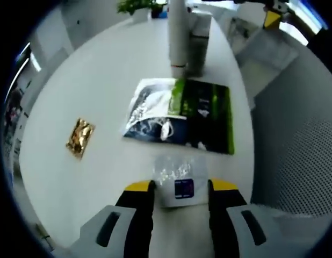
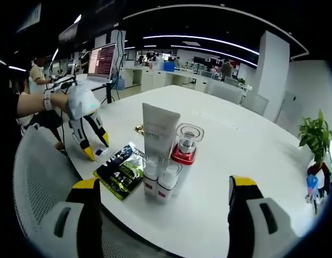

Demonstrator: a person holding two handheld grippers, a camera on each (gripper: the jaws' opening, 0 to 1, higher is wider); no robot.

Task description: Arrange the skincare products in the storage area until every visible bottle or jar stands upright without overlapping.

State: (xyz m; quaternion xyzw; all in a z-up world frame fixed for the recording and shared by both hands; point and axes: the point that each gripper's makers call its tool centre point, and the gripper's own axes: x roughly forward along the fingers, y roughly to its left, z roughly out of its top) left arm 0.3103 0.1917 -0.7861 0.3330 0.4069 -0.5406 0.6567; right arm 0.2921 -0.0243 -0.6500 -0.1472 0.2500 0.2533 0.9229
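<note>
Now the left gripper (image 1: 181,185) has its jaws parted around a small clear sachet (image 1: 179,183) lying flat on the white table (image 1: 101,91), near a dark pouch (image 1: 182,115). Right gripper (image 2: 163,185) gapes wide, empty, before an upright tube (image 2: 158,131), jar (image 2: 185,144) and 2 small bottles (image 2: 160,180).

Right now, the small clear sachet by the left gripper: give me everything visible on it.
The small clear sachet is a flat, transparent, crinkly plastic packet with a dark blue-purple label at the end near the camera. It lies flat on the white table, between the yellow tips of the left gripper, whose jaws stand open on either side; I cannot tell whether they touch it. It sits just short of the dark and green foil pouch, apart from it. In the right gripper view it shows as a small patch under the tips.
</note>
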